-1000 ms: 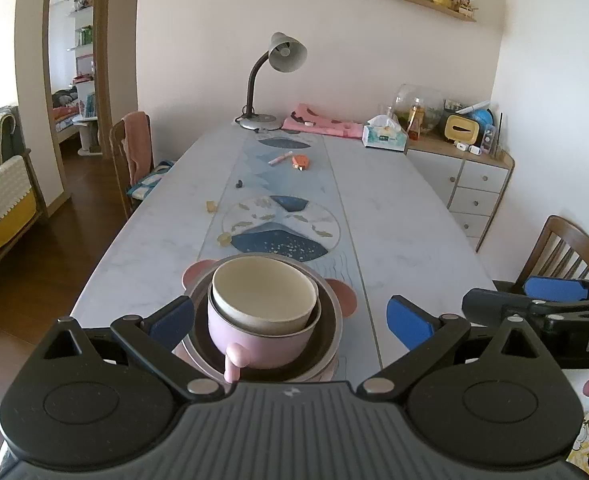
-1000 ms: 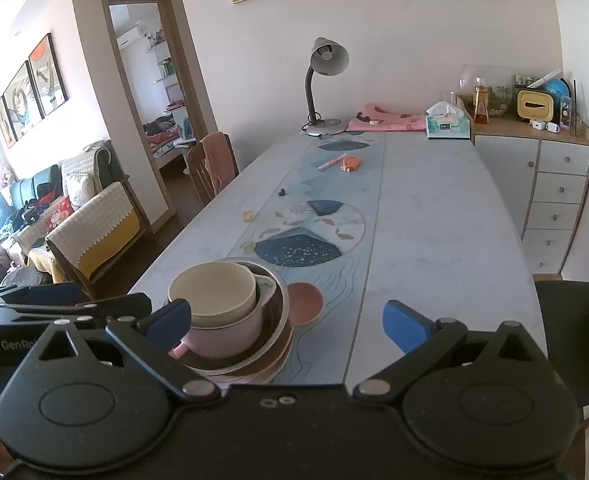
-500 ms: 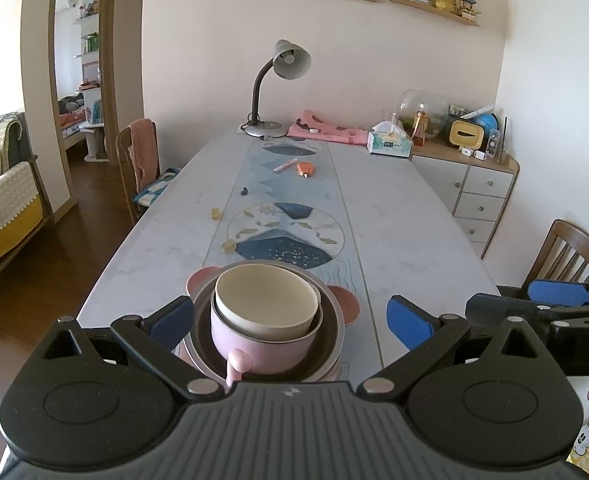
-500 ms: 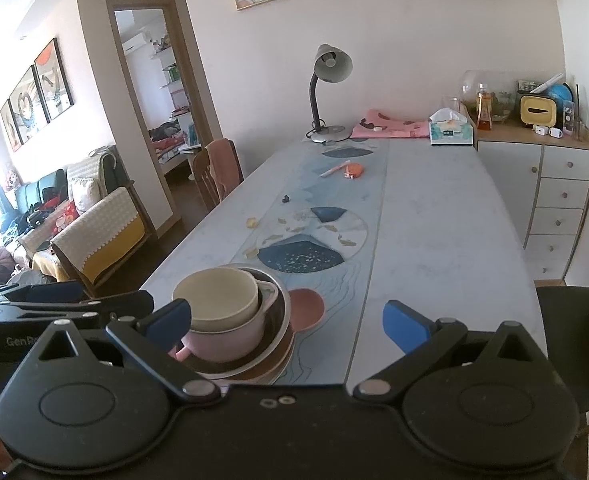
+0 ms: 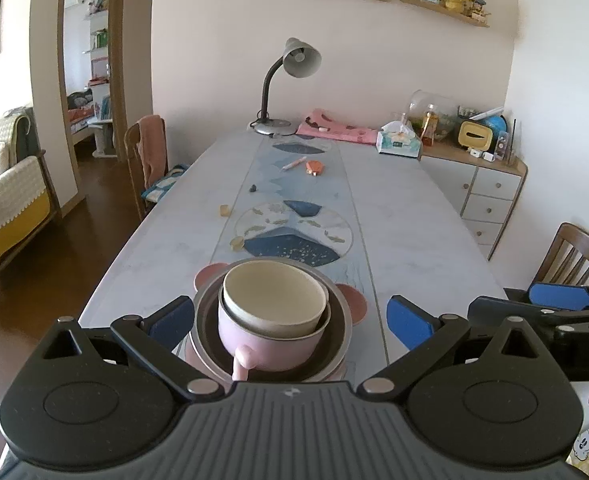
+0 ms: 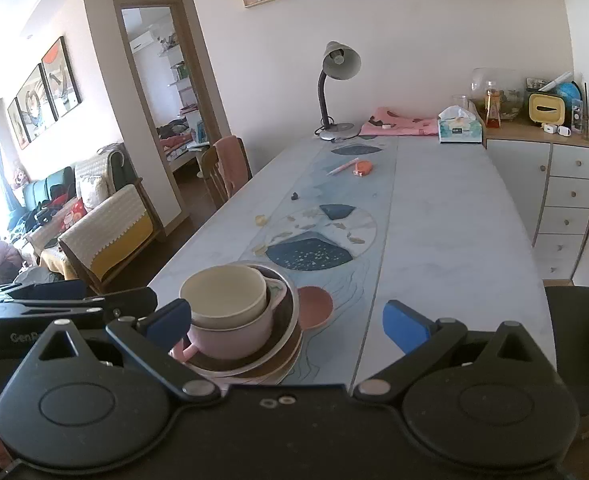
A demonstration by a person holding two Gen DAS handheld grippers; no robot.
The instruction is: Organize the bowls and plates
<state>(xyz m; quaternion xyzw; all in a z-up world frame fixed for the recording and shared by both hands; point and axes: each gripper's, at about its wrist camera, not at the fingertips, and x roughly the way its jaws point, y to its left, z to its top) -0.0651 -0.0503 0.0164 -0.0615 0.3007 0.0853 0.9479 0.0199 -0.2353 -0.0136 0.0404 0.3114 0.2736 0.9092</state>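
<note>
Both cameras have risen and tipped back a little since a second ago, so the stack sits lower in view. Left gripper and right gripper hang wide apart, holding nothing. At the tabletop's near edge, a cream bowl sits inside a pink handled bowl, nested in a grey bowl on pink plates. Beyond the stack the tabletop is mostly bare up to a lamp
</note>
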